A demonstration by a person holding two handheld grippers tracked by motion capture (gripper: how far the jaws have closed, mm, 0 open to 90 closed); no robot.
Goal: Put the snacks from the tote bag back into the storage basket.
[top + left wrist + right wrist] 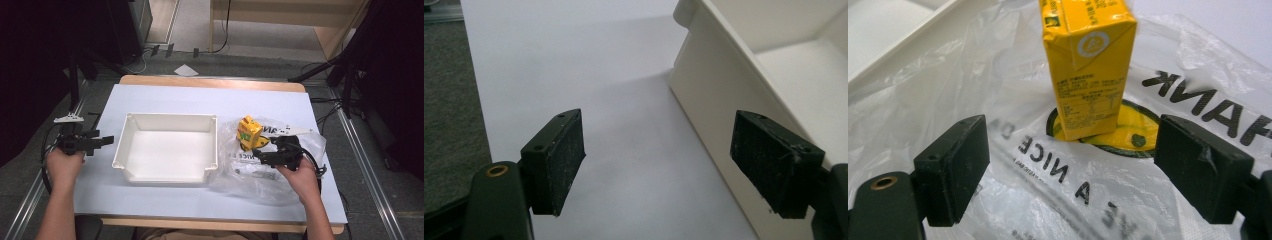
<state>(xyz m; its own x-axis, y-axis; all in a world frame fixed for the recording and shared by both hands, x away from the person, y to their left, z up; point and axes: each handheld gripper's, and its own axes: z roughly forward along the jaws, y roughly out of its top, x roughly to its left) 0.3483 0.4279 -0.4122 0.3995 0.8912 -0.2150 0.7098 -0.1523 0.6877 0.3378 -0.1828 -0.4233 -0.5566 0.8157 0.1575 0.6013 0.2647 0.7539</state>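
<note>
A yellow drink carton (248, 131) (1087, 65) stands upright on a clear plastic bag (260, 167) (1058, 165) printed with black letters and a yellow smiley. My right gripper (263, 152) (1068, 172) is open just short of the carton, its jaws spread wide with nothing between them. Left of the bag sits an empty white plastic bin (167, 147) (744, 80). My left gripper (102, 141) (659, 160) hangs open at the table's left edge, beside the bin's outer wall and apart from it.
The pale blue table top (200, 100) has bare room behind and in front of the bin. Dark stands and cables (345, 85) flank the table on the floor. A wooden frame (280, 20) stands farther back.
</note>
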